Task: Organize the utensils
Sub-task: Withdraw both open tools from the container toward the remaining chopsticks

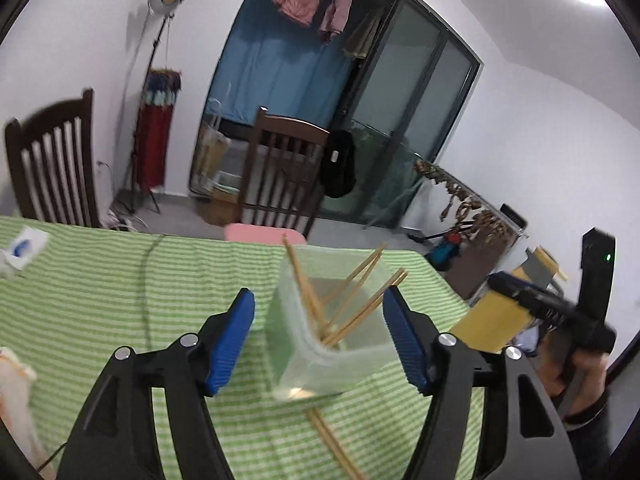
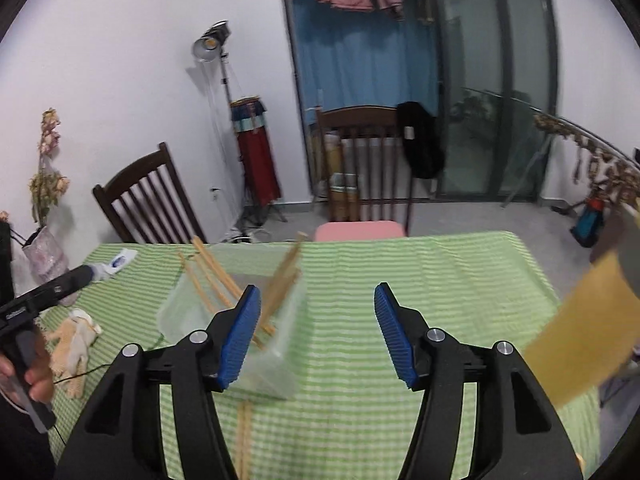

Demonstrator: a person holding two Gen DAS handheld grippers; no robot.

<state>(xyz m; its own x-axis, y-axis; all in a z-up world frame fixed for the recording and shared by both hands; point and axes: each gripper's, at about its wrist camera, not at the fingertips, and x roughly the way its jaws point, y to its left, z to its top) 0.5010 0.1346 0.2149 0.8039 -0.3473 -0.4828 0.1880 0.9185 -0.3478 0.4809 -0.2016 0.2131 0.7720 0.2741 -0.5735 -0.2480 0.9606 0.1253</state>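
Hovering over the table, the left gripper has its blue ribbed fingers spread wide and pinches nothing; dead ahead between them stands the translucent square plastic container, tilted in that view, on the green-and-white striped tablecloth. Several pale wooden chopsticks lean out of its open top, fanning away from the gripper. Just in front of the container's near base, a loose pair of wooden chopsticks lies flat on the cloth, its long axis running toward the camera.

The right gripper is likewise spread and empty; from it the container sits ahead and to the left, partly behind its left finger, while the loose pair lies below that same finger. Either could reach, though the left looks squarer to both.

No writing is legible; a white packet with a blue mark is too blurred to read.
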